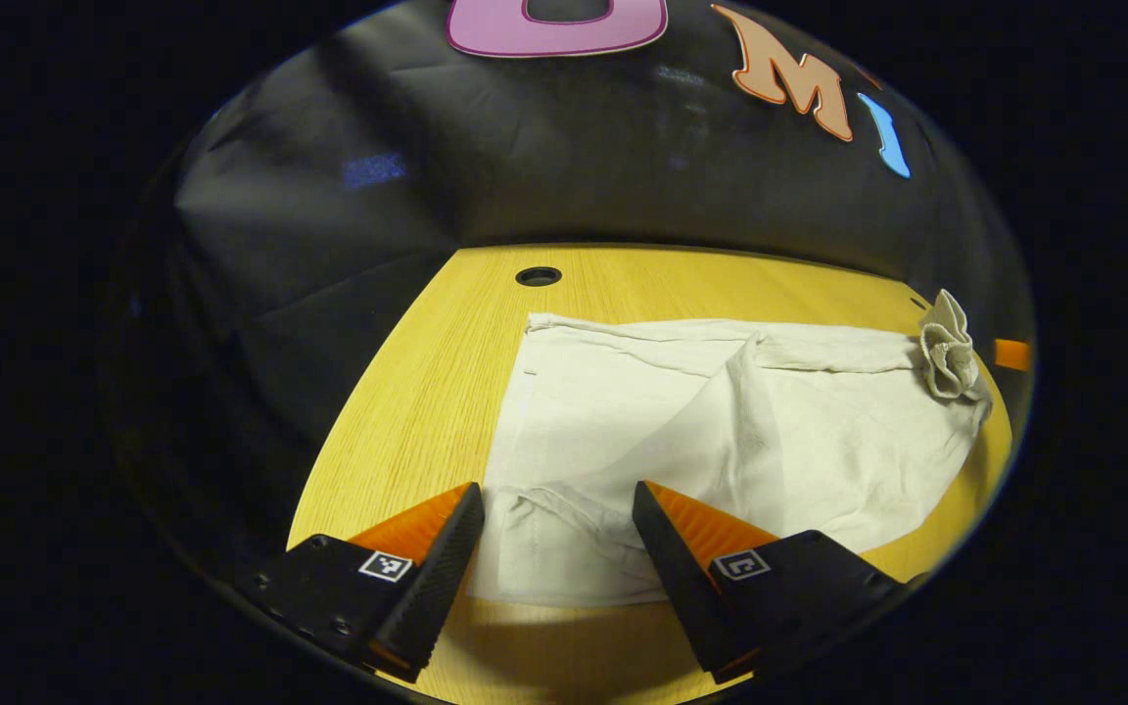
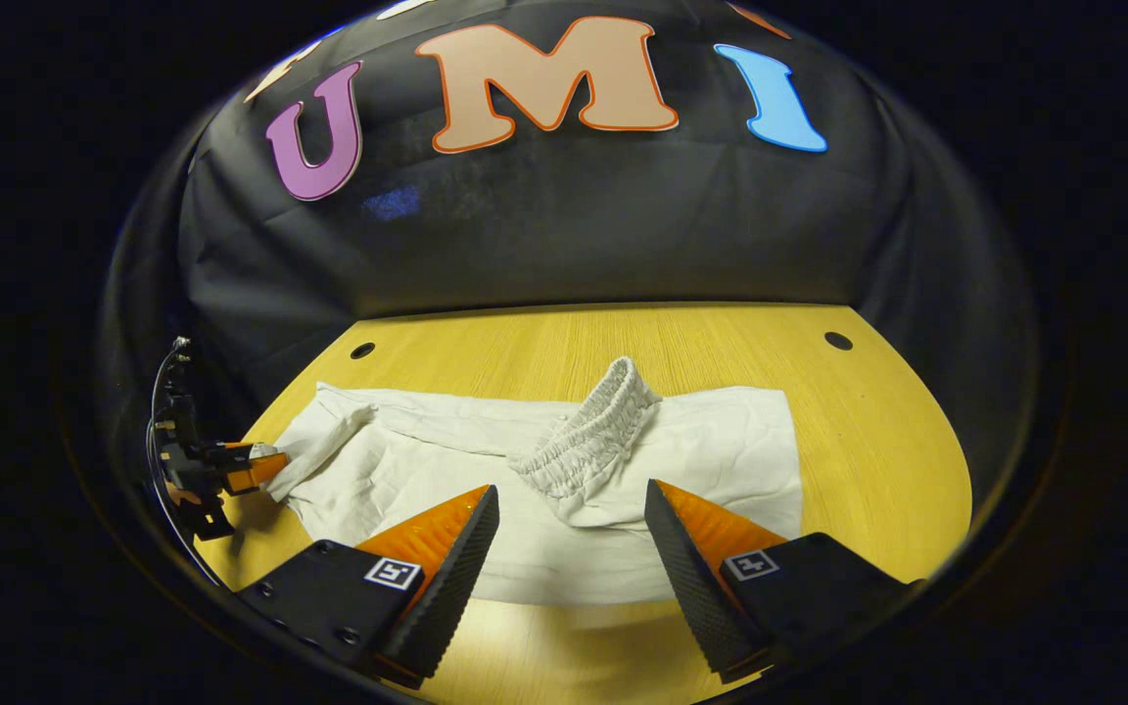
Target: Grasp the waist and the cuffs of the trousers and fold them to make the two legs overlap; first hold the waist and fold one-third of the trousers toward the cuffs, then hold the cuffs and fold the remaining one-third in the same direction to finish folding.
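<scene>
Lay lengthwise across the desk: trousers, waist bunched mid-cloth, with left tool and right tool both spread wide above them.

A recording booth, not a home: a black cloth wall hangs behind a pale wooden table with round cable holes near its far corners.

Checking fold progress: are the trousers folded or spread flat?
Partly folded: the trousers lie doubled on the table, elastic waist bunched on top mid-cloth.
</scene>
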`<state>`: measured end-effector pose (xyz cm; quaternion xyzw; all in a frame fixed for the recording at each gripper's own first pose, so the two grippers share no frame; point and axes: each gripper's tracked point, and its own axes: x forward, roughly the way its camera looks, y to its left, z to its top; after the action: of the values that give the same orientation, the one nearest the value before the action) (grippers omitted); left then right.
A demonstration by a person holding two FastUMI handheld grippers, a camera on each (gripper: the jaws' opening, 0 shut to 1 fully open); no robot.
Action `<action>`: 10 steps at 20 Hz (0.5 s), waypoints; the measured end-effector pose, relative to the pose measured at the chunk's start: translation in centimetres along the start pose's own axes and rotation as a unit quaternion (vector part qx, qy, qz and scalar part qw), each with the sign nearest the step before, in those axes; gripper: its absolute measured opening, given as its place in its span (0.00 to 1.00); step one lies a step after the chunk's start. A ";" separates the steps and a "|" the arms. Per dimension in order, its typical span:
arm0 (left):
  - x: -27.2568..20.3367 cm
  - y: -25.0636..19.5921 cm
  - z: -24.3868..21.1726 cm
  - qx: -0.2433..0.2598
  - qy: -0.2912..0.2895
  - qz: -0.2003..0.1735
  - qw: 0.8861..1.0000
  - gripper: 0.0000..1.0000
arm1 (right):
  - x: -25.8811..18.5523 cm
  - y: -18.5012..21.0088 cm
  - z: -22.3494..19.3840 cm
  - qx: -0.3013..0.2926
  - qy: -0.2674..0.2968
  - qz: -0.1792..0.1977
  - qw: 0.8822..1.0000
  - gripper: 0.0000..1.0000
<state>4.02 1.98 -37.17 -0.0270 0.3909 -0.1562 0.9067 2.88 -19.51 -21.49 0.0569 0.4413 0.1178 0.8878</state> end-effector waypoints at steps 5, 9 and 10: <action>0.5 -2.8 0.1 0.007 0.017 -0.040 0.999 0.48 | -1.0 -0.2 -0.3 -0.005 0.001 -0.002 1.000 0.96; 0.4 -3.2 0.5 -0.001 0.023 -0.032 0.999 0.03 | -2.4 -0.9 0.3 -0.013 -0.015 0.003 1.000 0.97; 0.3 -3.3 0.4 -0.013 0.030 -0.027 0.999 0.00 | -2.6 -1.2 0.6 -0.015 -0.019 0.006 1.000 0.97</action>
<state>3.66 -1.32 -36.55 -0.0446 0.4186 -0.1763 0.8898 2.05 -21.37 -19.40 0.0479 0.4222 0.1286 0.8960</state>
